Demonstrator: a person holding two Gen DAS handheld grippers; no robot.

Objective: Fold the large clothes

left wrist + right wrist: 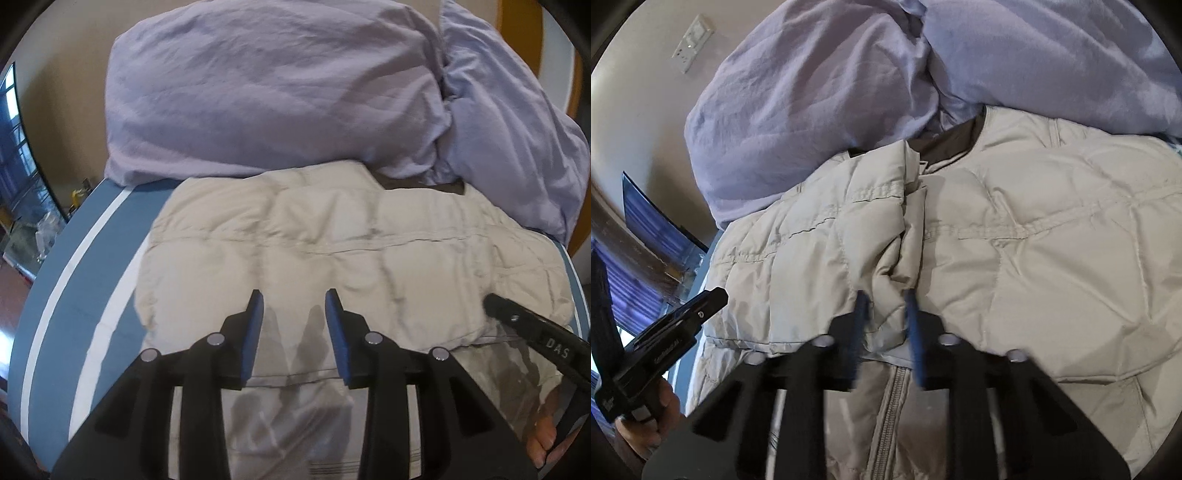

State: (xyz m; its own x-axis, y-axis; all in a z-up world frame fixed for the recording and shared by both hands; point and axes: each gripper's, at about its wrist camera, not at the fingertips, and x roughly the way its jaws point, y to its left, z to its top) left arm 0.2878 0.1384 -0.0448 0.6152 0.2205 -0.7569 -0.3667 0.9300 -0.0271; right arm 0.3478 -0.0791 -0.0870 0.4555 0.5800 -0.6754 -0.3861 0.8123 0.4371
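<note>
A beige quilted jacket lies spread on the bed, its dark collar lining at the far end. In the right wrist view its left front panel is folded over, and the zipper runs down near the bottom. My right gripper is shut on a bunched fold of the jacket at the front edge, its blue pads blurred. My left gripper hovers over the near part of the jacket, open, with nothing between its pads. Each gripper shows at the side of the other's view: the right gripper and the left gripper.
Lilac bedding is heaped against the jacket's far edge. A blue bed cover with white stripes shows at the left, then the bed's edge and the floor. A hand holds the left gripper. A wall socket plate sits upper left.
</note>
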